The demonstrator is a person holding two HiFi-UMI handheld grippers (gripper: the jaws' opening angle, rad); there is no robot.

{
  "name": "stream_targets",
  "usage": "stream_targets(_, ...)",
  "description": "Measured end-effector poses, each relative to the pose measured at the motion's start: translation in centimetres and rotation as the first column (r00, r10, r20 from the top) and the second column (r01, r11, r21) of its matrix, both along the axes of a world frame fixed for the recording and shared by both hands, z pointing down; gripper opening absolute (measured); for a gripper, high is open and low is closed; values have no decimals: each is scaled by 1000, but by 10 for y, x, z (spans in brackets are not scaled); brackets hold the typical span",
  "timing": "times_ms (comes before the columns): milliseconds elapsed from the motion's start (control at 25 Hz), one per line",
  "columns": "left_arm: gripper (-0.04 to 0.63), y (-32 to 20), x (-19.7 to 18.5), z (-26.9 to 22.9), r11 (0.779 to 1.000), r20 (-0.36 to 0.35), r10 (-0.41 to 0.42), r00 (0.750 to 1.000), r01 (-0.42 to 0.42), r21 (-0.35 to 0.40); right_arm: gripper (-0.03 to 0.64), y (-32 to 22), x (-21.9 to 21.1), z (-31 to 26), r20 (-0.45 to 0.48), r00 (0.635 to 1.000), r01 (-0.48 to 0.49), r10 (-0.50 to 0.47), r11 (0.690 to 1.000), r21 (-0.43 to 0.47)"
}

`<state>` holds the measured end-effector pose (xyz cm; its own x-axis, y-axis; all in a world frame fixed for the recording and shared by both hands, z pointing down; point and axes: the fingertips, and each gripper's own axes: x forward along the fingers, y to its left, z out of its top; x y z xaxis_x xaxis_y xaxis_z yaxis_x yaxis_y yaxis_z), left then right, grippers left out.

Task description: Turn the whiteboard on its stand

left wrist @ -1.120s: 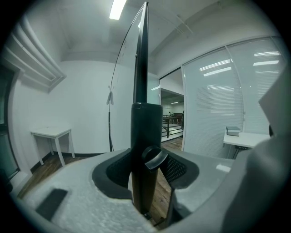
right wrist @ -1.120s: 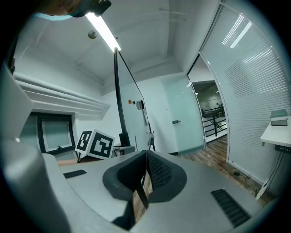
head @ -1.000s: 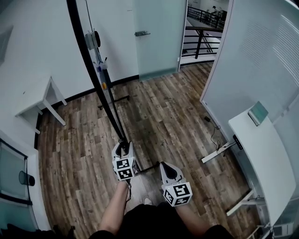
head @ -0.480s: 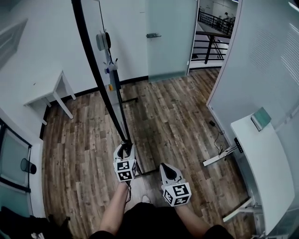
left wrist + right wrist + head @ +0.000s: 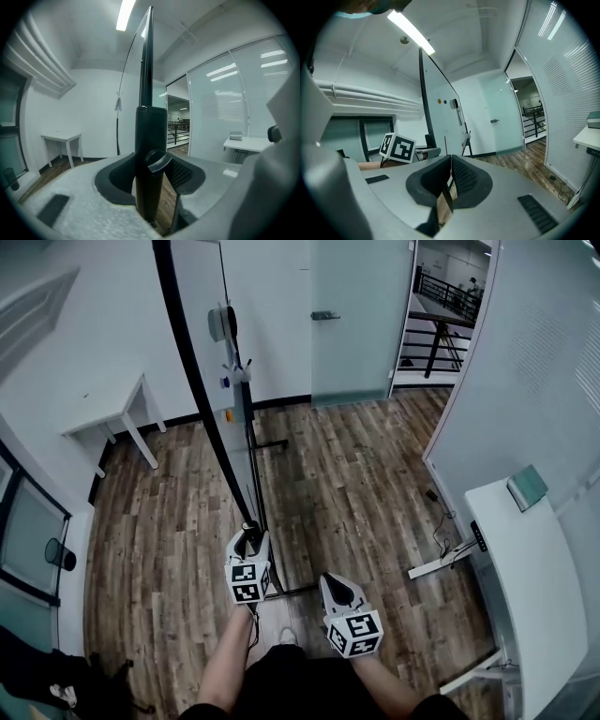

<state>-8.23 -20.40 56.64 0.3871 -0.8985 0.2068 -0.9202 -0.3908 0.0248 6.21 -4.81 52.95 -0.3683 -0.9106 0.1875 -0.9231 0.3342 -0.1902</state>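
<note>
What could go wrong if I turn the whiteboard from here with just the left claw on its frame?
1. The left claw pinches only the narrow black frame, low down. A hard pull could make it slip off, and the right claw is shut and empty, so nothing backs it up.
2. The stand's foot lies close to the person's shoe and might catch it.
3. The swinging edge may reach the white table.
</note>
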Motion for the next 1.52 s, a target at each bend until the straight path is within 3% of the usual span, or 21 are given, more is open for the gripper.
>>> stream_targets(1160, 198, 155, -22, 2, 998, -17, -51, 999, 51, 29, 14, 137, 18, 3, 4, 989, 148, -148, 989, 6)
stream_targets(1520, 201, 201, -34, -1, 994, -34, -105, 994, 106, 26, 14, 177, 24, -2, 0, 979, 204, -204, 979, -9)
